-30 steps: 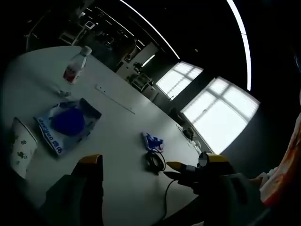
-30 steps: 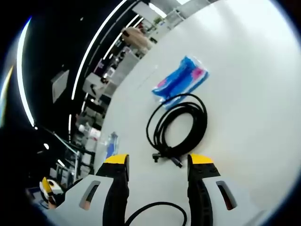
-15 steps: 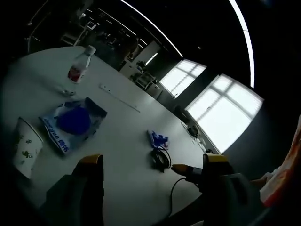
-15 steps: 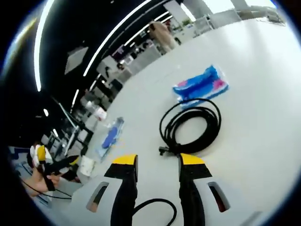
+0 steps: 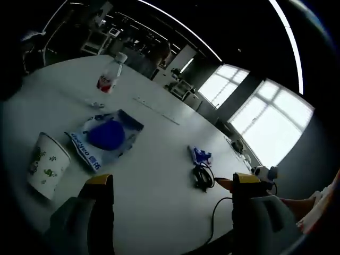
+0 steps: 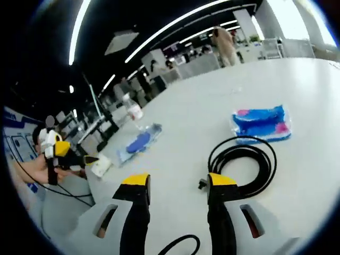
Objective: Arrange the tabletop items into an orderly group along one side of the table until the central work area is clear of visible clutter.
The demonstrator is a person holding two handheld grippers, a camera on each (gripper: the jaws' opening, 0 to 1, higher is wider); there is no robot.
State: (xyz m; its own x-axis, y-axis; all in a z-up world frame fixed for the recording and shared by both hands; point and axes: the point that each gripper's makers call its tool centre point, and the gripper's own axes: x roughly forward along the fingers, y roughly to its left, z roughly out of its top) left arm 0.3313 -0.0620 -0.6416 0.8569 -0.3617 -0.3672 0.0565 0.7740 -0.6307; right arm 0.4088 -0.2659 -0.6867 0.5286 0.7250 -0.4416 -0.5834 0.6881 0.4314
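A big white table (image 5: 159,159) is seen. On it are laid a paper cup (image 5: 47,166), a blue and white packet (image 5: 105,137), a plastic bottle (image 5: 110,77), a coiled black cable (image 6: 244,162), and a small blue and pink pack (image 6: 261,123) just beside the cable.

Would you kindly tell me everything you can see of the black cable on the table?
The black cable lies flat on the white table, wound into a loose coil of several loops, with a small plug end sticking out at the coil's near side. It looks like smooth rubber. It lies just ahead of the right gripper, whose jaws stand open and do not hold it. The blue and pink packet lies just beyond it. In the left gripper view it shows small, beside that packet.
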